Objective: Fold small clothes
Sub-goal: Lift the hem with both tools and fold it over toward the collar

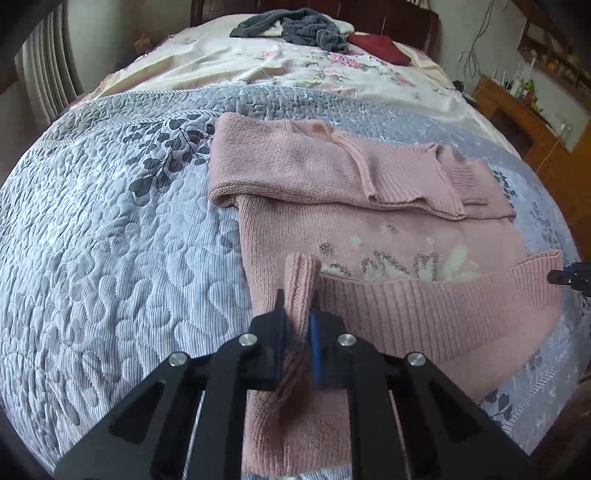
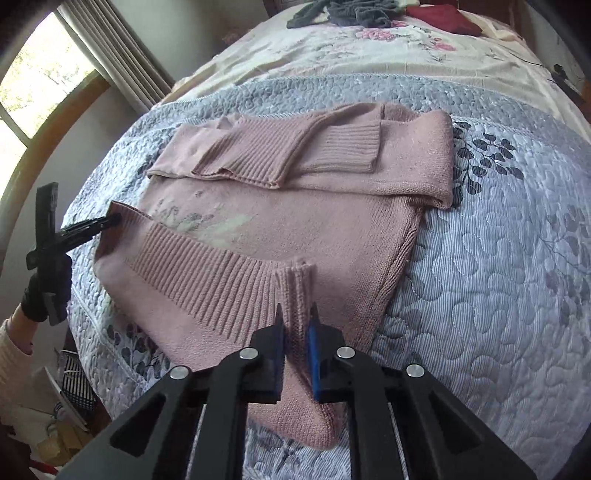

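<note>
A pink knit sweater lies on the bed with its sleeves folded across the upper part. My left gripper is shut on the left corner of the ribbed hem, which is lifted and turned over the body. The right gripper's tip shows at the hem's far end. In the right wrist view, my right gripper is shut on the other hem corner of the sweater. The left gripper, held by a gloved hand, pinches the hem at the left.
A grey-blue quilt covers the near bed, with a floral sheet beyond. A grey garment pile and a red cloth lie near the headboard. A wooden desk stands right; a window is left.
</note>
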The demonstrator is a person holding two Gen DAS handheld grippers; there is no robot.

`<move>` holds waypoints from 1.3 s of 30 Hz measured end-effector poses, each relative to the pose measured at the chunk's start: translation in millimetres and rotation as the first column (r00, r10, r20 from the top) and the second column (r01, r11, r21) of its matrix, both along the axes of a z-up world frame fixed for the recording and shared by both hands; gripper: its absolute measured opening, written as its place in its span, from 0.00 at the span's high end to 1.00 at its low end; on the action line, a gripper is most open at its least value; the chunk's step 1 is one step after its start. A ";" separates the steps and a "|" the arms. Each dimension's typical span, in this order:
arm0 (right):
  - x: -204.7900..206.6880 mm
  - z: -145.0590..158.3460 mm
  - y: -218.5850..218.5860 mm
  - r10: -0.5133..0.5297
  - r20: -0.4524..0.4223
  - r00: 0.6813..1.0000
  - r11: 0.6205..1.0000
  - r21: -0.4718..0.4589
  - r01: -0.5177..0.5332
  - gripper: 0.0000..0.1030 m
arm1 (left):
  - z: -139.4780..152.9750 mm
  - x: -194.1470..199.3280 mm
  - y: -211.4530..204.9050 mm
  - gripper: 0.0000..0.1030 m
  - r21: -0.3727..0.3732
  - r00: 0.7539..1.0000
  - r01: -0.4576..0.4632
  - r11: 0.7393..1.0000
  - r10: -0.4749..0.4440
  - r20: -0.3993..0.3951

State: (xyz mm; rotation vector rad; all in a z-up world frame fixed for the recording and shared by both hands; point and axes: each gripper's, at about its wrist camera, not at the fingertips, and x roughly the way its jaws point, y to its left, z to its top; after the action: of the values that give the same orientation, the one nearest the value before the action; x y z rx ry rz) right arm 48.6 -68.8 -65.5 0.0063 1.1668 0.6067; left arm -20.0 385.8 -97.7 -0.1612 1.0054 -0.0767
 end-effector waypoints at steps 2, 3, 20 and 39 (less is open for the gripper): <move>-9.0 7.1 -3.3 -0.009 0.008 1.000 0.999 0.034 0.008 0.90 | 6.6 -13.8 -1.9 0.91 -0.012 1.000 0.006 1.000 -0.006 0.022; -13.3 10.4 -6.1 -0.015 0.010 1.000 0.999 0.050 0.014 0.90 | 9.5 -21.2 -2.8 0.91 -0.018 0.999 0.009 1.000 -0.008 0.034; 32.5 74.7 -19.3 -0.094 0.087 0.992 0.986 0.146 0.080 0.91 | 81.1 21.0 11.2 0.92 -0.105 0.979 -0.051 0.993 0.070 0.189; 198.0 75.6 6.2 -0.218 0.099 0.971 0.974 0.086 0.210 0.91 | 76.2 193.9 18.9 0.92 -0.021 0.970 -0.142 0.990 0.143 0.196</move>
State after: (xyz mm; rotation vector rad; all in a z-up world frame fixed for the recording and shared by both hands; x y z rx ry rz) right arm 246.6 -62.5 10.0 0.1598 1.0220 0.4533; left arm 173.9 404.7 -21.5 -0.2275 0.7934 0.0345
